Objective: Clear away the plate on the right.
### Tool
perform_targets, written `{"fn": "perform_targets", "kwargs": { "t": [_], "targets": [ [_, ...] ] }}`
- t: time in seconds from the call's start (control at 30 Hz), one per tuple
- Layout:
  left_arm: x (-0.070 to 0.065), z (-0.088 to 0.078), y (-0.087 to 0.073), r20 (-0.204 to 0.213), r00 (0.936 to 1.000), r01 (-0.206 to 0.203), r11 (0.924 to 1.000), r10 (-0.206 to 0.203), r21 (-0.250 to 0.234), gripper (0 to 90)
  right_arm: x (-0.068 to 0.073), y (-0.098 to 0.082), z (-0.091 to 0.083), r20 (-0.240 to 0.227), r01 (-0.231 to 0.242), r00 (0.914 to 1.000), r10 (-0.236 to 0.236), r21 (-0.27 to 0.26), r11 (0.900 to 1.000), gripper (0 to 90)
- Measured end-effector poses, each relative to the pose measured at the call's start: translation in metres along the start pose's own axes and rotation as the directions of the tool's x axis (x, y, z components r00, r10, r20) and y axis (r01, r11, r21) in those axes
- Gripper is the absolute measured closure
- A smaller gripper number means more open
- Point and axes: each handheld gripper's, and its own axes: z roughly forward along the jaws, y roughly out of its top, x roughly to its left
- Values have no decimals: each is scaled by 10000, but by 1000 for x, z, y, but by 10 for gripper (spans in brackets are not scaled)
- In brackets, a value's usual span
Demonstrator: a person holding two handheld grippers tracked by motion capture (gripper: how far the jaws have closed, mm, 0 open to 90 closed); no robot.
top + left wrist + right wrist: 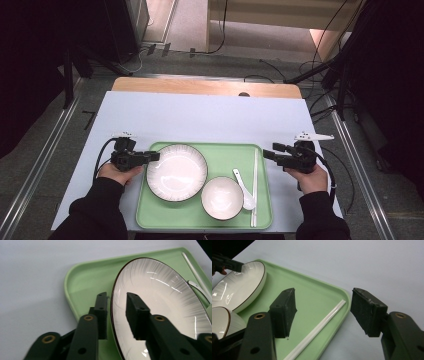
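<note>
My left gripper (115, 312) straddles the near rim of the white plate (160, 302), jaws parted, pads off its dark-edged, finely ribbed border. The plate sits in the green tray (82, 285), beside a white bowl (222, 198). My right gripper (323, 311) gapes wide across the tray's far rim, white chopsticks (319, 326) lying between its jaws, untouched.

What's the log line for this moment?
left gripper: open, jaws astride plate rim | right gripper: open, astride tray edge | chopsticks: on tray
</note>
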Motion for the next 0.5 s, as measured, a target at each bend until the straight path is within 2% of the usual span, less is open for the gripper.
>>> {"fn": "perform_targets", "kwargs": {
  "t": [0.1, 0.23, 0.33, 0.5],
  "targets": [
    [-1, -6, 0, -89, 9995, -290, 9994, 288, -164, 625, 0, 0, -3, -68, 90, 9999, -90, -74, 9999, 361],
    [0, -14, 0, -182, 9977, -654, 9974, 649, -290, 531, -1, -2, -8, 73, 302, 9995, -302, -70, 9995, 333],
    [1, -20, -1, -89, 9977, -682, 9971, 679, -333, 453, -2, -5, -12, 77, 411, 9991, -410, -69, 9991, 329],
    [1, -32, -6, -168, 9931, -1166, 9916, 1158, -561, 374, -2, -10, -16, -70, 649, 9979, -650, -74, 9979, 297]
  ]
}}
